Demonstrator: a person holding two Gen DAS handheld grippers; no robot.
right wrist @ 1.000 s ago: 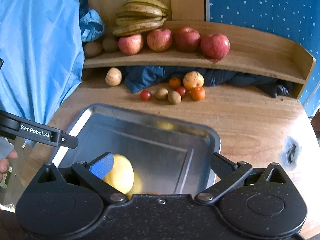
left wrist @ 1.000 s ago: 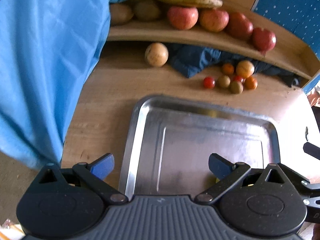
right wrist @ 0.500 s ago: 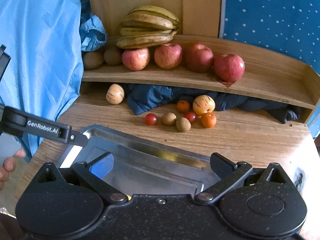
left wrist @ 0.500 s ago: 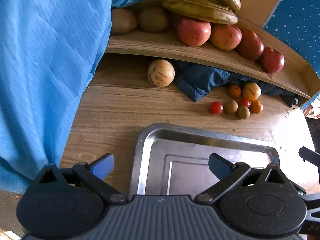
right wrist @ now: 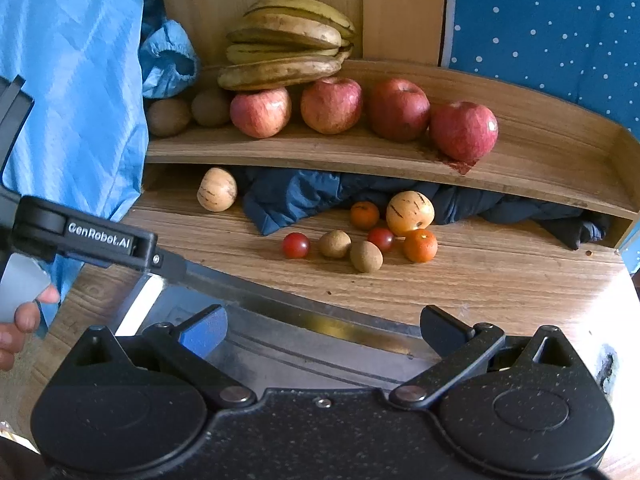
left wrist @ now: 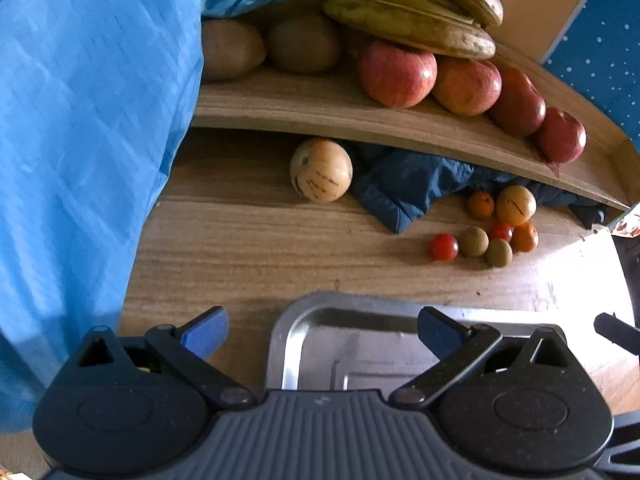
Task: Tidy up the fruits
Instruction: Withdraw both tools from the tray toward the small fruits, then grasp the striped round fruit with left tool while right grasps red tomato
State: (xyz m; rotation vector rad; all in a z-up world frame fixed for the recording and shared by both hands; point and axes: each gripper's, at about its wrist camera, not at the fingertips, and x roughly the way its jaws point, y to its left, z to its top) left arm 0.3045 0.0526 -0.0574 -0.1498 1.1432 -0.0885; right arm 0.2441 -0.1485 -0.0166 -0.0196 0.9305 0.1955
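Right hand-held gripper point(right wrist: 322, 330), jaws apart and empty, above a shiny metal tray point(right wrist: 320, 324); small round fruits point(right wrist: 366, 256) at 12 o'clock on the wooden table point(right wrist: 500, 280).

Soft daylight, glare on metal tray point(right wrist: 320, 322), dim under-shelf shadow, fisheye-bent edges
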